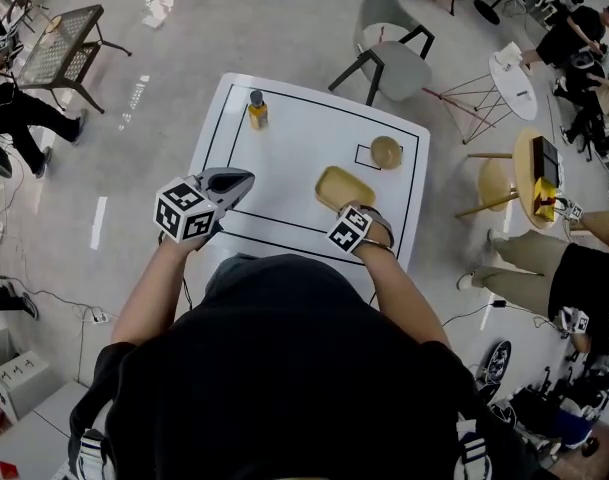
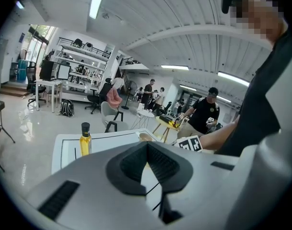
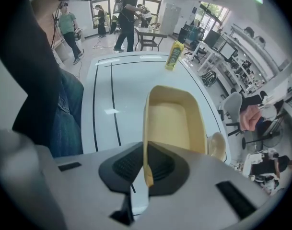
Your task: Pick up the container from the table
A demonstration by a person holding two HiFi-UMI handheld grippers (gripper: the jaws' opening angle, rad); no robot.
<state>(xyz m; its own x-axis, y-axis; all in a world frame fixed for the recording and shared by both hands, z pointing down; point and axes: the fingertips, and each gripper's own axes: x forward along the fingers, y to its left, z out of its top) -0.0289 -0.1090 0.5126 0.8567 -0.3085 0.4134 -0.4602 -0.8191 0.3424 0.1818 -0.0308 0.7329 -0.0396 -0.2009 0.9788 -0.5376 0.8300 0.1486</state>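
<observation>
A shallow yellow container (image 1: 342, 187) lies near the front right of the white table (image 1: 284, 143). My right gripper (image 1: 358, 212) points steeply down and is shut on the container's near rim. In the right gripper view the thin rim of the container (image 3: 174, 121) runs between the dark pads (image 3: 162, 164) of my right gripper (image 3: 146, 150). Whether the container still touches the table I cannot tell. My left gripper (image 1: 244, 179) hovers over the table's front left, shut with nothing in it; in its own view the left gripper (image 2: 146, 146) shows its jaw tips meeting.
A yellow oil bottle (image 1: 257, 110) stands at the table's far left. A small tan bowl (image 1: 386, 152) sits by a black-outlined square at the far right. A grey chair (image 1: 394, 53) stands behind the table, and people (image 1: 584, 268) and small round tables (image 1: 514, 78) are to the right.
</observation>
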